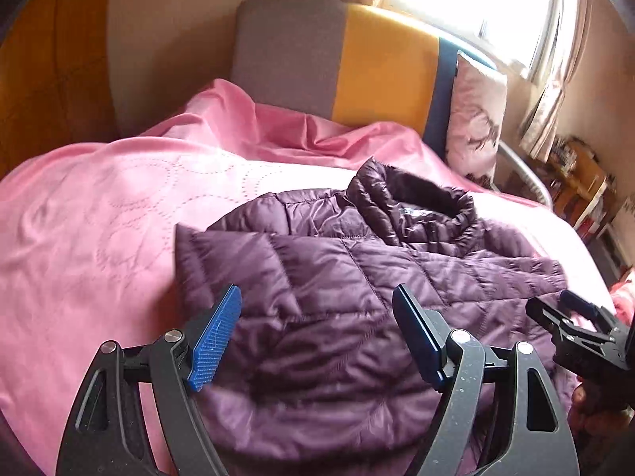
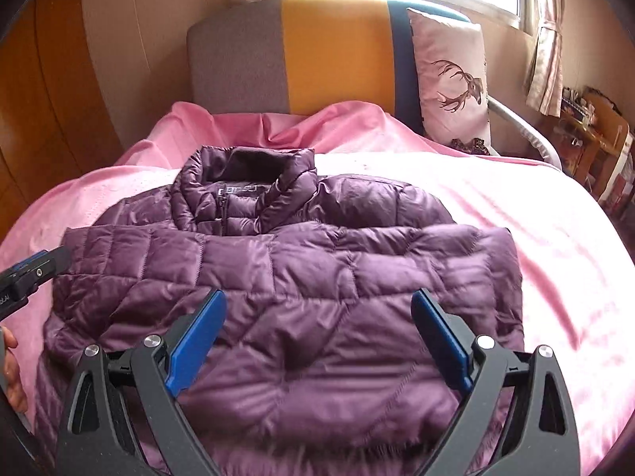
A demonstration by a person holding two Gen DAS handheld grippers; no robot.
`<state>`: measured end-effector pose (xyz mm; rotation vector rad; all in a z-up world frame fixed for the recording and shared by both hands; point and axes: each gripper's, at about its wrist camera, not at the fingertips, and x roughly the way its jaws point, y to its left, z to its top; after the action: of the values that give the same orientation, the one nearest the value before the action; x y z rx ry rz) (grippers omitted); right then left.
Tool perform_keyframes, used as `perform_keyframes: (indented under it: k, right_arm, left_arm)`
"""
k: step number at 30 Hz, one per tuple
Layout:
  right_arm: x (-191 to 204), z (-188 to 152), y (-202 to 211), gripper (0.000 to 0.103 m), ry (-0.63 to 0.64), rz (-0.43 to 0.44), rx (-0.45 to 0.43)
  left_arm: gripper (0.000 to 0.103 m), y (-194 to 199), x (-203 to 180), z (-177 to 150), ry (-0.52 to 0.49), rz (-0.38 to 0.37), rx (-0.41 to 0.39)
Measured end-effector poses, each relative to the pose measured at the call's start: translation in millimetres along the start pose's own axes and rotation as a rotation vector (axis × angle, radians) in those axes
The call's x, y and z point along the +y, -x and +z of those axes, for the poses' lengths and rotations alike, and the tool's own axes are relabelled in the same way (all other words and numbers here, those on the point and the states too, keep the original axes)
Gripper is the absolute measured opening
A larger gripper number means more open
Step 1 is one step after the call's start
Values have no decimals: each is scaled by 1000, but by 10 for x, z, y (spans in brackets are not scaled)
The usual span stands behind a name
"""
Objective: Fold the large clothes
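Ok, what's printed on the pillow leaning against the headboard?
A dark brown stag's head with antlers on a pale pinkish pillow; the right wrist view shows it best.

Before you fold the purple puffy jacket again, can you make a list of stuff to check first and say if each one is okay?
1. Left gripper empty, fingers apart: ok.
2. Right gripper empty, fingers apart over the jacket: ok.
3. Sleeves folded in across the front: ok.
4. Collar pointing toward the headboard, zip closed: ok.
5. Pink bedspread around the jacket has room for folding: ok.
6. Bottom hem lying flat: cannot tell, it is hidden behind the grippers.
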<state>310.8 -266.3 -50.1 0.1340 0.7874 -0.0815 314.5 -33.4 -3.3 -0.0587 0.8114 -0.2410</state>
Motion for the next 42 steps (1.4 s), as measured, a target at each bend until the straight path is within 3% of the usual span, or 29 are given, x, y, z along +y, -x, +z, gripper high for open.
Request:
perform_keyframes:
  k: [7,18,24,32,39,42]
  right_arm:
    - [11,-86,-432,96,57,-58,46]
    - [-26,-173,-621,98,46,-48,65]
    - [-72,-150,-308,101,2,-20,47]
    - [-45,-461,292,101,0,23,7]
    - [-80,-521,401,101,-33,5,-11]
    - [-103,-531,288,101,-25,-31,28]
  left_arm:
    - [77,-596,39,-116,4,25,107]
    - [78,-729,8,-236,-15,60,68]
    - [85,-193,-56,-353,-4,79,16]
    - [87,444,-117,-652,-31,70,-81]
    - [87,754,-161,-864,-29,57,-99]
    - [87,819,-172,-918,-35,53,-103]
